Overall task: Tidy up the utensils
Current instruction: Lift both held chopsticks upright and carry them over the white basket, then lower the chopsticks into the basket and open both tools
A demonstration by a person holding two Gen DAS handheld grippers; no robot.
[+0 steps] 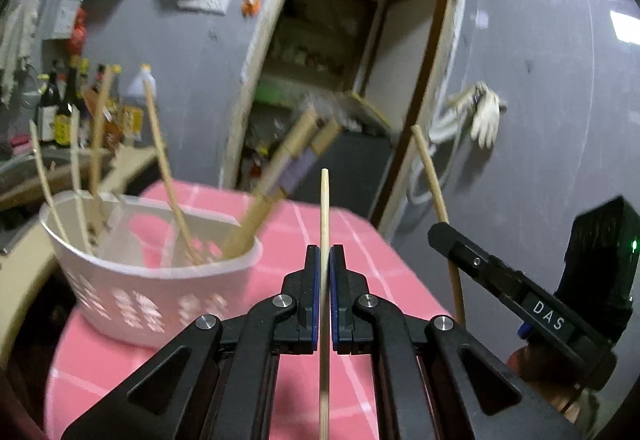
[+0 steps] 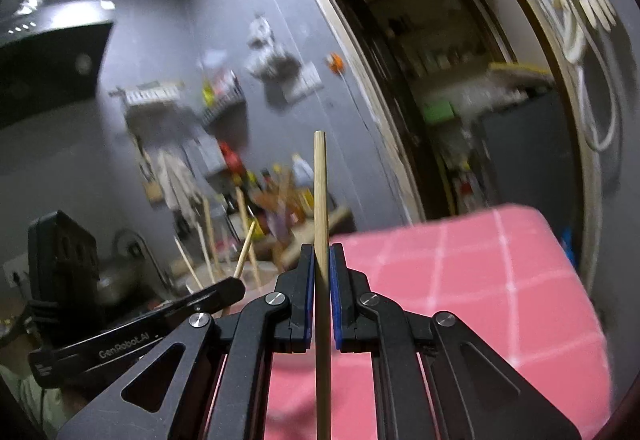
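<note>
My left gripper [image 1: 324,254] is shut on a thin wooden chopstick [image 1: 324,208] that stands upright above the pink checked table [image 1: 360,252]. My right gripper [image 2: 321,254] is shut on a thicker wooden chopstick [image 2: 320,184], also upright. In the left wrist view the right gripper [image 1: 438,230] sits at the right with its chopstick [image 1: 430,172] rising from it. A white perforated basket [image 1: 152,296] at left on the table holds several wooden utensils [image 1: 160,144]. In the right wrist view the left gripper [image 2: 236,286] and its chopstick [image 2: 245,250] show at lower left.
A kitchen counter with bottles [image 1: 64,108] lies behind the basket. A doorway [image 1: 360,60] to a storage room is straight ahead. A glove and white hose [image 1: 484,116] hang on the grey wall at right. The table's far edge [image 2: 440,224] is near the doorway.
</note>
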